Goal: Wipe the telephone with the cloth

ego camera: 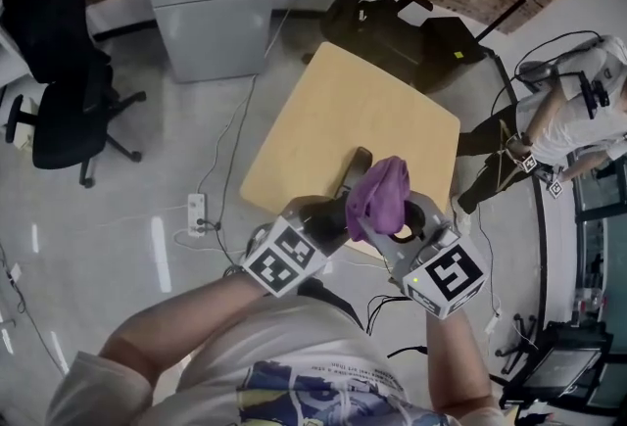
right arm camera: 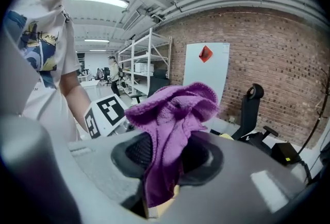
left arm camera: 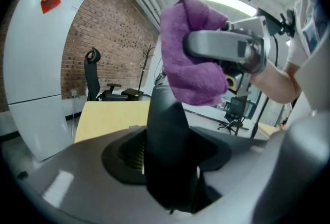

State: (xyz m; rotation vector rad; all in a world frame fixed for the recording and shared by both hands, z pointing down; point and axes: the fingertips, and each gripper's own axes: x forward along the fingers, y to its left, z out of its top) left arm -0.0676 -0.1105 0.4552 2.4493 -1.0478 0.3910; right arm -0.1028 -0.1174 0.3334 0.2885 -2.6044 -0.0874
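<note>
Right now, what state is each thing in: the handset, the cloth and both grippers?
Telephone handset: lifted off the table, clamped at its lower end.
Purple cloth: bunched up, lying against the handset's top.
Left gripper: shut on the handset.
Right gripper: shut on the cloth.

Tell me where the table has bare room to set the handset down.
Nearly all the wooden table is bare, from its far corner to the left and right corners. Only the near edge is crowded: there the left gripper holds the telephone handset and the right gripper holds the purple cloth close by it.
</note>
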